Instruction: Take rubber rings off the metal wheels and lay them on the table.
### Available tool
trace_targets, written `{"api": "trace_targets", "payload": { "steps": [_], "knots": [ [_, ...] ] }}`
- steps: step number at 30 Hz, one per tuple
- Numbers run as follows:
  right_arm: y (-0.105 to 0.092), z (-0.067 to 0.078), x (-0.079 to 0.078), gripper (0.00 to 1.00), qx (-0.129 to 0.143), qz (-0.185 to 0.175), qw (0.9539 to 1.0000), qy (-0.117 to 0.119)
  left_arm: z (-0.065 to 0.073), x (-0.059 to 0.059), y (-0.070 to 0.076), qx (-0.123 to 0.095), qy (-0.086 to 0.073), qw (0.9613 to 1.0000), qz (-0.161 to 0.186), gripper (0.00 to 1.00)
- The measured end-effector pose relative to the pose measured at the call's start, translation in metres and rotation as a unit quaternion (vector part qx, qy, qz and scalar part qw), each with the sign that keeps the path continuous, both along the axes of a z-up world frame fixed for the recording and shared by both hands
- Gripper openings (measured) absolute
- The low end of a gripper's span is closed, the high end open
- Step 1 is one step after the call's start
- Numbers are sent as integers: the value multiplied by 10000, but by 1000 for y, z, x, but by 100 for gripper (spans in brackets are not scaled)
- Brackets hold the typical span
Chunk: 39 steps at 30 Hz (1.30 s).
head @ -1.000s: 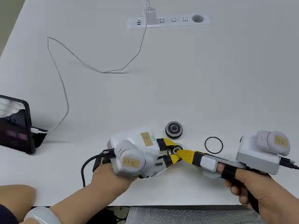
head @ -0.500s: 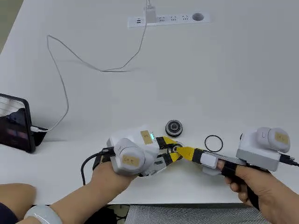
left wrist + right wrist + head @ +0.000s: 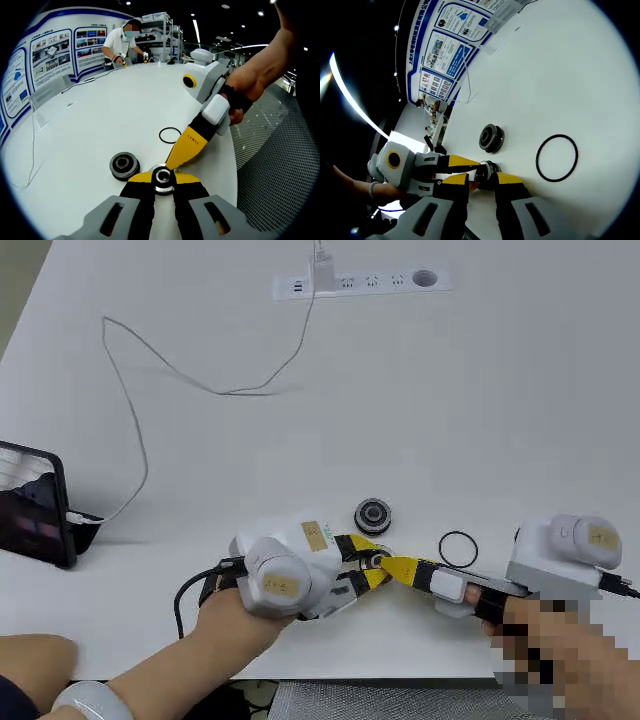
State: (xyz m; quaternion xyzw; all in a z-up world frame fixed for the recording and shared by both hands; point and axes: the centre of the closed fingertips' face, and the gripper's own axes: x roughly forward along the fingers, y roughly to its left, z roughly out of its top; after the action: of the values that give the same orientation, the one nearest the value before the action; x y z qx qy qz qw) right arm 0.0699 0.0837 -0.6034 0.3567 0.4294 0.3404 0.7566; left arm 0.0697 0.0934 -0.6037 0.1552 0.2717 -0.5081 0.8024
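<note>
Far left, a phone [image 3: 30,518] stands on the bench [image 3: 480,400], well clear of the work.

The left claw [image 3: 364,563] is closed tight on a small metal wheel [image 3: 162,175], which it holds just above the bench edge near the person. A second wheel [image 3: 372,515] lies flat on the bench just beyond it.

The right claw [image 3: 484,179] meets the held wheel from the opposite side, its jaws set close on either flank. I cannot tell whether they bite the rubber or only touch it. One freed rubber ring [image 3: 458,550] lies flat on the bench further right.

Risks, as judged:
- A pull against a two-point hold could twist the wheel out of the left claw and drop it off the near edge.
- A pinch on metal rather than rubber would slip.
- A stretched ring could snap free and fly.
</note>
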Motion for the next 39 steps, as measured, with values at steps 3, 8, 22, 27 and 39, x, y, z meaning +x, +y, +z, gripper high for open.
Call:
{"api": "trace_targets", "payload": {
  "steps": [3,8,22,27,39],
  "knots": [
    [-4,3,1,19,-10,-17,10000,-63,0,0,0,1,-1,10000,0,14],
    [-2,-1,1,16,-100,55,9999,-86,0,0,0,4,0,10000,16,14],
    [-5,-6,2,7,-338,102,9992,-200,0,-1,1,13,6,10000,24,14],
    [-6,-7,2,5,-377,117,9990,-224,0,-1,1,10,6,10000,24,14],
    [-6,-6,2,2,-421,128,9986,-298,0,0,1,9,7,10000,24,14]
  ]
}}
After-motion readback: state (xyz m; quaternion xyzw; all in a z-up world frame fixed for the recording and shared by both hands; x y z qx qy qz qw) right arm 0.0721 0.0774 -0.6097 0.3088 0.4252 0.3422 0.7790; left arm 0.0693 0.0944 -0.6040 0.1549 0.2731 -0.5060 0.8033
